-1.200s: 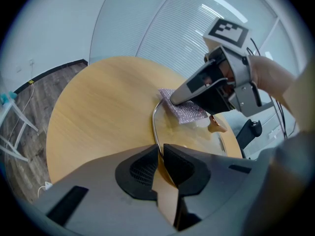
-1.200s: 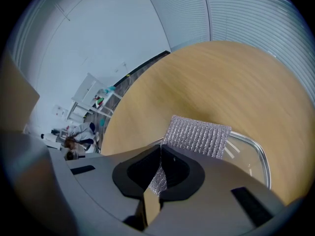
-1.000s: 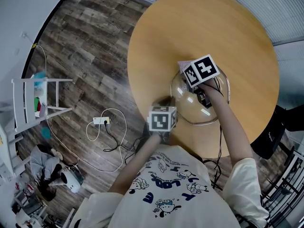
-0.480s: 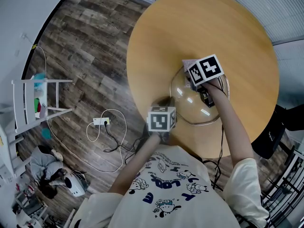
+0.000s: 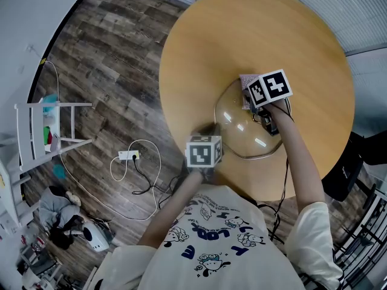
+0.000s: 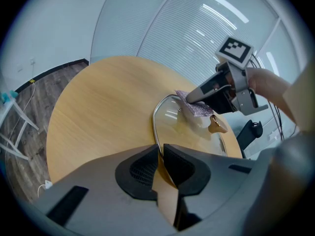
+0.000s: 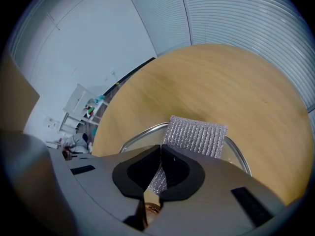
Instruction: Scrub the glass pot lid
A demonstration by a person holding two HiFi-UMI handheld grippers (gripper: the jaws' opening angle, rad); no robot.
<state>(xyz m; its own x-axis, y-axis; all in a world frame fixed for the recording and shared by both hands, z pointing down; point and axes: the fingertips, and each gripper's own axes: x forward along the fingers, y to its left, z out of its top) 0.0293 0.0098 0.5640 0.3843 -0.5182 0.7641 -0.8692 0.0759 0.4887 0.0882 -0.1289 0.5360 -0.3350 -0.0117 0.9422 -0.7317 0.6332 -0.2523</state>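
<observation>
The right gripper, clamped on the scrub cloth, has slid rightward across the glass lid on the table (left gripper pinches its near rim), so scrubbing is progressing

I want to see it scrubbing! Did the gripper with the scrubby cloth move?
Yes. The right gripper slid rightward across the glass lid, which stayed put on the table.

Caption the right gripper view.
Right gripper shut on a silver scrub cloth over the glass pot lid on a wooden table.
</observation>
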